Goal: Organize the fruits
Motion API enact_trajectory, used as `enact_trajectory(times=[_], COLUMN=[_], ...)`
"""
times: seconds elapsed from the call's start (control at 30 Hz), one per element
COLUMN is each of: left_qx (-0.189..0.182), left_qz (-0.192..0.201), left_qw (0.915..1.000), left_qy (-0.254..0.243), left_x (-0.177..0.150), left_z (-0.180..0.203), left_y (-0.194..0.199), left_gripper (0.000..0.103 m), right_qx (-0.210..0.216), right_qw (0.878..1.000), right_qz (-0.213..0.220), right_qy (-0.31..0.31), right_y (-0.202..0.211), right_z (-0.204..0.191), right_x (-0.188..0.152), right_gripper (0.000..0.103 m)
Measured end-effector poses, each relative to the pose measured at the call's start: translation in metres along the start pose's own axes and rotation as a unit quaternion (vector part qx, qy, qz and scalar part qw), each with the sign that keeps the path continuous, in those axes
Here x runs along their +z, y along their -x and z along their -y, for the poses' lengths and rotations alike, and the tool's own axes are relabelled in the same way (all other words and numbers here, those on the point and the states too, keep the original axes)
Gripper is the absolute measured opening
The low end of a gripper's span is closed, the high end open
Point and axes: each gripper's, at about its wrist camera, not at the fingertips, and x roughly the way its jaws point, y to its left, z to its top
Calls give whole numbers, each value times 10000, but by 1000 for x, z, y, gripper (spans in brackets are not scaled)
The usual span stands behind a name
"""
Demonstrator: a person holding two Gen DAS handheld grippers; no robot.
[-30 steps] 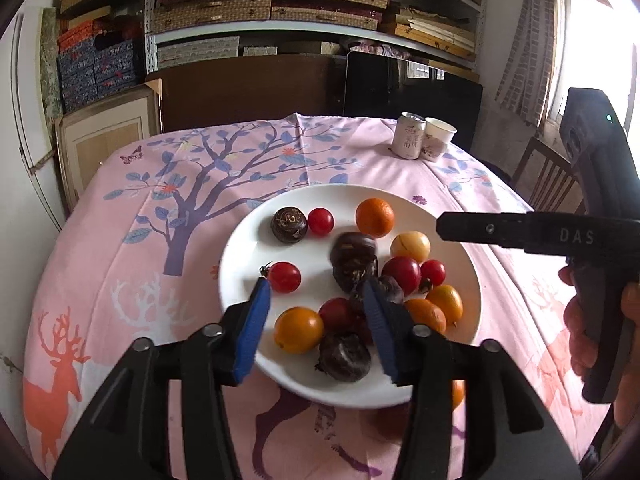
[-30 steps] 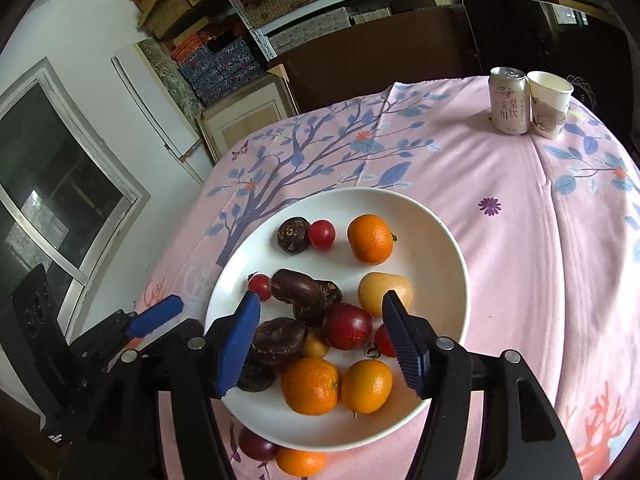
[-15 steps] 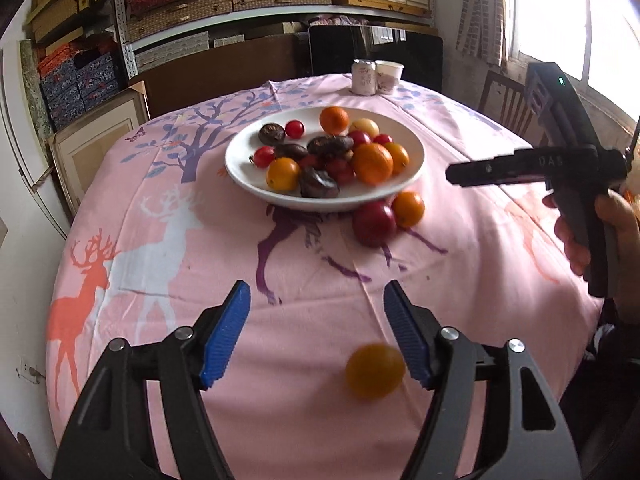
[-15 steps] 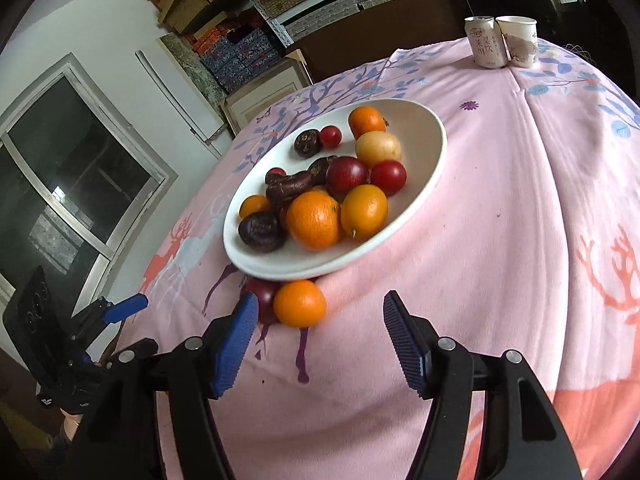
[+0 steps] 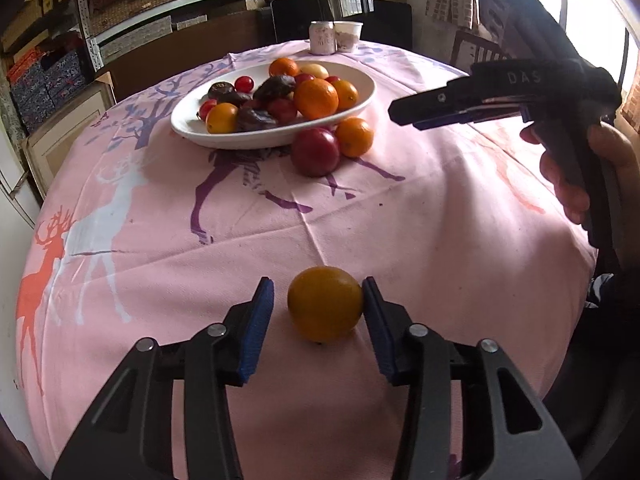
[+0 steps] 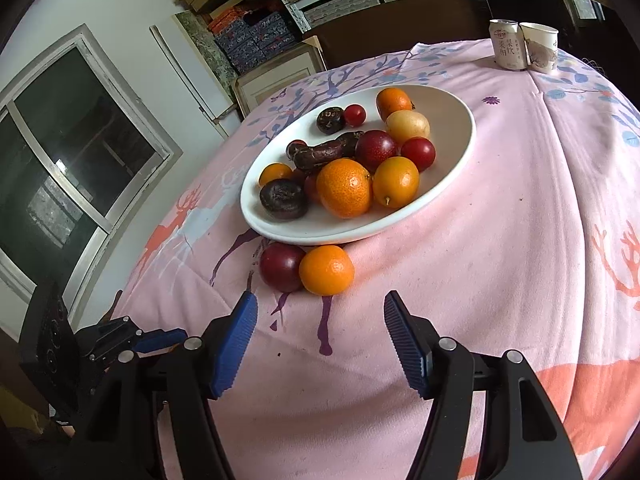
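I am closing the left gripper (image 5: 318, 308) on the lone orange fruit (image 5: 325, 309) at the near table edge, right pad touching, left pad just clear, so I squeeze evenly while my right gripper (image 6: 320, 342) waits open and empty near the plate (image 6: 448, 184).

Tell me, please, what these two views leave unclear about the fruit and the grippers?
- Left wrist view: whether both pads press the orange; a gap shows at one pad as the left gripper's jaws close.
- Right wrist view: lower fruit in the plate, covered by the pile.
- Both views: the can's small print.
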Motion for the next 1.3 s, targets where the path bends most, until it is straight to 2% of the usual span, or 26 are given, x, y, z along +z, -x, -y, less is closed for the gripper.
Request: enact_trajectory(times=[0.17,0.27,0.4,0.53,0.63,0.77,0.83,0.93,1.0,1.17,1.3], left_qx=[-106,-37,-20,30,-32,-220,-228,-264,-318,-395,-409], left_qz=[-62,-60,-53,-10,-31,-8,2,1,-11,41,174], left_qw=[9996,9997,9995,9999,10000,9996,9996,9996,9994,9991,9989], left_qy=[262,241,312,104,89,200,167,95,100,154,178], left_x=[-3,-2,-3,-4,-6,-13,-13,-11,-9,-8,-2], left_z=[-5,-3,-6,1,1,-6,-6,-4,-5,-7,-4], left_y=[-6,-6,-6,-4,-1,3,2,0,-1,1,6], left_gripper=[47,50,53,46,46,47,47,46,45,36,36], right_qx=[10,67,88,527,982,1193,1165,1339,1475,1706,1852], right_qw=[10000,9999,9984,9921,9821,9703,9681,9654,9642,9623,9640], right_qz=[-27,-110,-330,-696,-1044,-1253,-1275,-1478,-1463,-1483,-1379], right_qy=[48,108,447,897,1225,1693,1816,1683,1646,1515,1316], right_y=[2,-2,-9,-15,-23,-36,-44,-62,-68,-66,-56], right_z=[-1,-4,-19,-48,-72,-99,-105,-105,-105,-99,-91], right_x=[-2,-3,-12,-26,-34,-41,-40,-37,-35,-36,-33], right_gripper=[66,66,66,66,66,66,64,55,37,37,37])
